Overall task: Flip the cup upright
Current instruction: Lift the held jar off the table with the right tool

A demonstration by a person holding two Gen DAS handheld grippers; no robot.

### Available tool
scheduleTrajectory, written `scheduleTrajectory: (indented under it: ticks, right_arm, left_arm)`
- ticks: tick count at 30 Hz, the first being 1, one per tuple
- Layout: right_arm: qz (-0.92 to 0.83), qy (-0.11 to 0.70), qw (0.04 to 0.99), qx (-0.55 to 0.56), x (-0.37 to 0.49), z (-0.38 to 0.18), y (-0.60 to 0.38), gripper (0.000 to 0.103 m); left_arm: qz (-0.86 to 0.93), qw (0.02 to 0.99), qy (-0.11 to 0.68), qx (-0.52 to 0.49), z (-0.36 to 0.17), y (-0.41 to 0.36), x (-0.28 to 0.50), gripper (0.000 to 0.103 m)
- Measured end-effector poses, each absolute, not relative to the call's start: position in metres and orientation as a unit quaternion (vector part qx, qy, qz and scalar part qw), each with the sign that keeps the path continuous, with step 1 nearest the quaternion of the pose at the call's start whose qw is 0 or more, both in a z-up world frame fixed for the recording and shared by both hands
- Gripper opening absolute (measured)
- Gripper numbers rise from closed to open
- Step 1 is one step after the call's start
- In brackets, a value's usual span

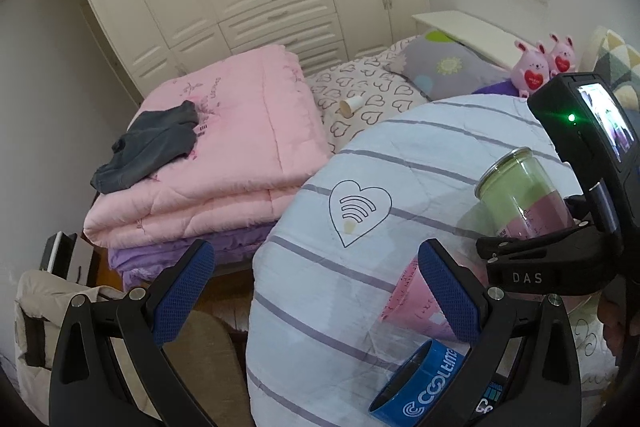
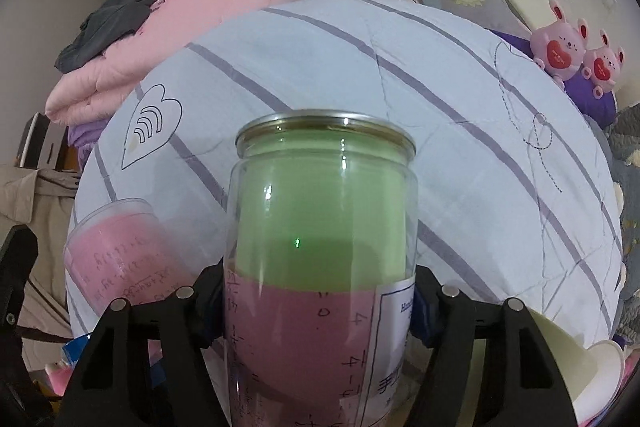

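A clear plastic cup with a metal rim and green and pink paper inside (image 2: pixel 324 223) fills the right wrist view, its rim pointing away from me. My right gripper (image 2: pixel 320 311) is shut on its lower part. In the left wrist view the same cup (image 1: pixel 524 195) sits at the right, held by the right gripper (image 1: pixel 532 247) above the striped quilt. My left gripper (image 1: pixel 316 291) is open and empty, low over the quilt's edge. A second clear cup with pink paper (image 1: pixel 416 303) lies on its side beside the left gripper's right finger (image 1: pixel 448 295); it also shows in the right wrist view (image 2: pixel 120 251).
A light blue striped quilt (image 1: pixel 360 187) lies folded under both grippers. A pink quilt (image 1: pixel 224 155) with grey clothing (image 1: pixel 148 143) lies behind it. A blue tape roll (image 1: pixel 420 379) lies near the left gripper. Two pink plush toys (image 2: pixel 576 51) sit at the right. A white paper cup (image 2: pixel 600 375) lies at the lower right.
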State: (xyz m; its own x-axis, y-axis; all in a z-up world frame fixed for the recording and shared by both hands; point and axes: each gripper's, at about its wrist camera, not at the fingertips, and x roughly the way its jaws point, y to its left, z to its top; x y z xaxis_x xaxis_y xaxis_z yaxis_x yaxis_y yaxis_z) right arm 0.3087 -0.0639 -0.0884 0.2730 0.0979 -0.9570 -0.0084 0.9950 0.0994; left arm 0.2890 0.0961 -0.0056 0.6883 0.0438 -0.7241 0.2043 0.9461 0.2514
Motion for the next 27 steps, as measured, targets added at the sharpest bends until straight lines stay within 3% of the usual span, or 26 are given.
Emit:
scheduleTrajectory:
  ticks: [14, 27]
  right_arm:
    - [0.046, 0.559, 0.827, 0.040, 0.289, -0.033, -0.071, 0.070]
    - [0.063, 0.523, 0.850, 0.010, 0.194, 0.020, -0.088, 0.070]
  left_arm:
    - [-0.038, 0.914, 0.378, 0.143, 0.027, 0.091, 0.266, 0.103]
    - [-0.035, 0.913, 0.383, 0.137, 0.046, 0.065, 0.166, 0.103]
